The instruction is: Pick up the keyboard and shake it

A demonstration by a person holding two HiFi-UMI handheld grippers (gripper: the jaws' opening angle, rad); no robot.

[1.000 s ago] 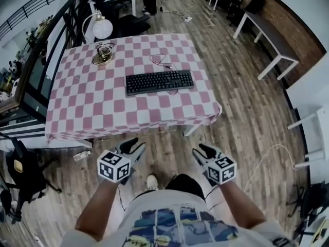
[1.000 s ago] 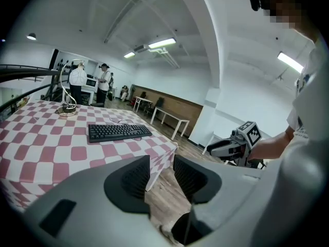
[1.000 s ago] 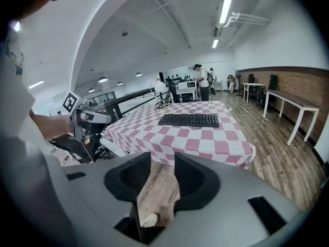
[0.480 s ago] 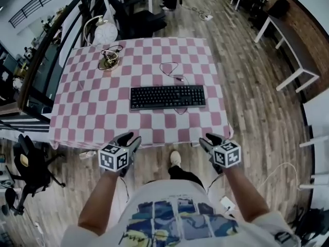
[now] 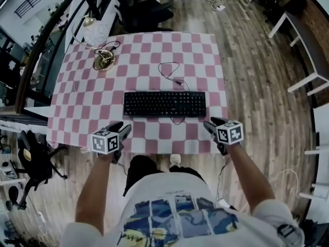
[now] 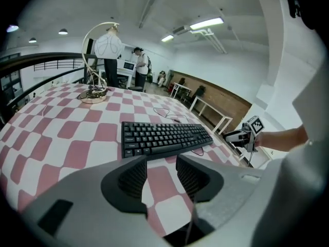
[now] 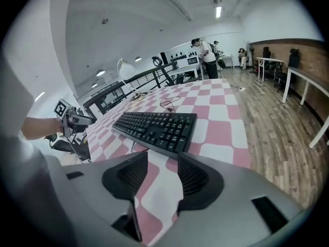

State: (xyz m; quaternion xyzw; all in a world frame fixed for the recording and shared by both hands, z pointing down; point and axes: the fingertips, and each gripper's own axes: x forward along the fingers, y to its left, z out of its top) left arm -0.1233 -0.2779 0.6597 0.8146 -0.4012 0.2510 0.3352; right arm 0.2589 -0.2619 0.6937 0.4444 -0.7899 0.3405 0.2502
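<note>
A black keyboard (image 5: 164, 104) lies flat near the front of a table with a pink-and-white checked cloth (image 5: 77, 102), and its cable loops away behind it. My left gripper (image 5: 121, 129) hovers over the table's near edge, just short of the keyboard's left end (image 6: 164, 138). My right gripper (image 5: 209, 124) is at the near right corner, short of the keyboard's right end (image 7: 154, 127). Both grippers' jaws are opening with nothing between them; the left gripper (image 6: 162, 166) and the right gripper (image 7: 163, 163) show only cloth in their gaps.
A lamp with a gold base (image 5: 103, 60) and a white globe (image 5: 95, 35) stands at the table's far left. A black office chair (image 5: 146, 12) is behind the table, and white benches (image 5: 303, 45) stand at the right. A black stand (image 5: 25, 158) is on the floor at the left. People (image 6: 110, 50) stand far off.
I have stepped up to the table. Both grippers moved forward from over the floor to the table's near edge, one toward each end of the keyboard.
</note>
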